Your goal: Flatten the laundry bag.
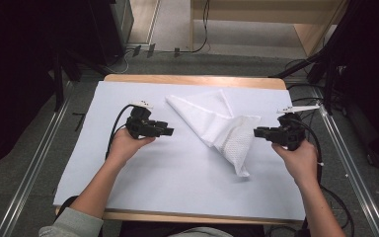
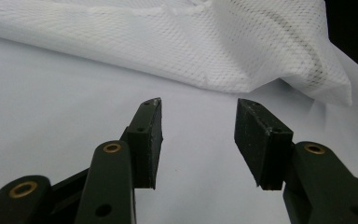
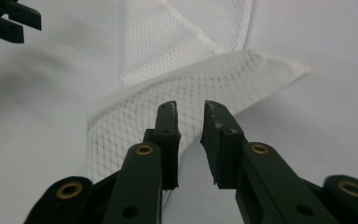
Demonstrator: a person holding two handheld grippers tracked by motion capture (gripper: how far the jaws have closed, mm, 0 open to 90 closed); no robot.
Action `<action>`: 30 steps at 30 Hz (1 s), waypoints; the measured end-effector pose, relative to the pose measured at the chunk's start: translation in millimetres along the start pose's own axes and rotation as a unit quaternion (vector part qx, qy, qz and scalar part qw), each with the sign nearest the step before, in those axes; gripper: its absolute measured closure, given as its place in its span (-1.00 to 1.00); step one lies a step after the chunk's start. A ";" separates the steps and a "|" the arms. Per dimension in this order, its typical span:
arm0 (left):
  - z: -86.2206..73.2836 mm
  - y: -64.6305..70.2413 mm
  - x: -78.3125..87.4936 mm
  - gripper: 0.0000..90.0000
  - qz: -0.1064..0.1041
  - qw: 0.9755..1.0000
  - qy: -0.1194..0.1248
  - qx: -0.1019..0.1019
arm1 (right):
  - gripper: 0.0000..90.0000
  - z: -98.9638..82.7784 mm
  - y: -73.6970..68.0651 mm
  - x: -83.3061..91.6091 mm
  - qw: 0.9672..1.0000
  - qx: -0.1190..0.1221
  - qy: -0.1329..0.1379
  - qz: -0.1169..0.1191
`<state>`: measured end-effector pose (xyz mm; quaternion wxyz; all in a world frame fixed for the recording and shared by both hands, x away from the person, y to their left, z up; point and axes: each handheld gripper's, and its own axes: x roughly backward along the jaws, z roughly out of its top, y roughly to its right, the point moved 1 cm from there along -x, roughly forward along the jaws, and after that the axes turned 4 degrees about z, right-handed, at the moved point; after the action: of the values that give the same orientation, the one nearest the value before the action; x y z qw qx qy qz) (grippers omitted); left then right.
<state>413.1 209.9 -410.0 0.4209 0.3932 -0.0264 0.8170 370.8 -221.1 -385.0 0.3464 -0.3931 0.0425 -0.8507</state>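
Observation:
A white mesh cloth (image 1: 217,126) lies folded into a rough triangle on the white-covered table (image 1: 177,182), its long point aimed at the near right. My left gripper (image 1: 169,131) rests on the table to the cloth's left, a short gap away, pointing toward it. In the left gripper view its jaws (image 2: 198,105) stand wide open with bare table between them and the cloth (image 2: 191,46) just ahead. My right gripper (image 1: 256,132) sits at the cloth's right corner. Its jaws (image 3: 190,108) are slightly apart, open, with the cloth's edge (image 3: 191,79) right at the tips and not pinched.
The left gripper (image 3: 9,21) appears far off in the right gripper view's top left. Metal rails (image 1: 34,168) run along both sides of the table, with dark stands and cables (image 1: 296,66) on the floor behind. Cables trail from both grippers.

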 end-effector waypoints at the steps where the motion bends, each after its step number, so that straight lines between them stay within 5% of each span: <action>1: -0.2 0.0 -0.5 0.16 -0.001 1.000 0.000 0.001 | 0.68 3.1 -1.5 -2.2 1.000 0.001 0.002 -0.001; 6: 0.0 -0.2 -3.1 0.16 -0.002 1.000 0.000 0.000 | 0.66 9.1 -5.4 -16.7 1.000 0.000 -0.005 0.008; 12: 11.7 1.4 -26.7 0.14 -0.003 1.000 -0.001 -0.005 | 0.65 6.1 -18.2 -37.1 0.999 0.010 -0.029 0.019; 17: 27.2 6.7 -59.1 0.08 -0.002 1.000 -0.005 -0.023 | 0.62 -3.1 -24.6 -32.0 0.999 0.020 -0.030 0.018; 22: 37.6 8.1 -89.8 -0.02 0.020 0.999 -0.016 -0.041 | 0.61 -14.6 -27.5 -24.1 0.999 0.026 -0.025 0.020; 26: 38.8 8.7 -105.5 -0.07 0.021 0.999 -0.027 -0.035 | 0.61 -23.7 -25.3 -23.2 0.999 0.022 -0.033 0.016; 30: 35.1 12.4 -124.0 -0.14 0.034 0.997 -0.037 -0.050 | 0.61 -27.9 -22.1 -23.7 0.999 0.020 -0.037 0.015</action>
<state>467.8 106.1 -464.6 0.4113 0.4004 -0.0965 0.8132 349.7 -195.2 -411.7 0.3681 -0.4165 0.0189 -0.8310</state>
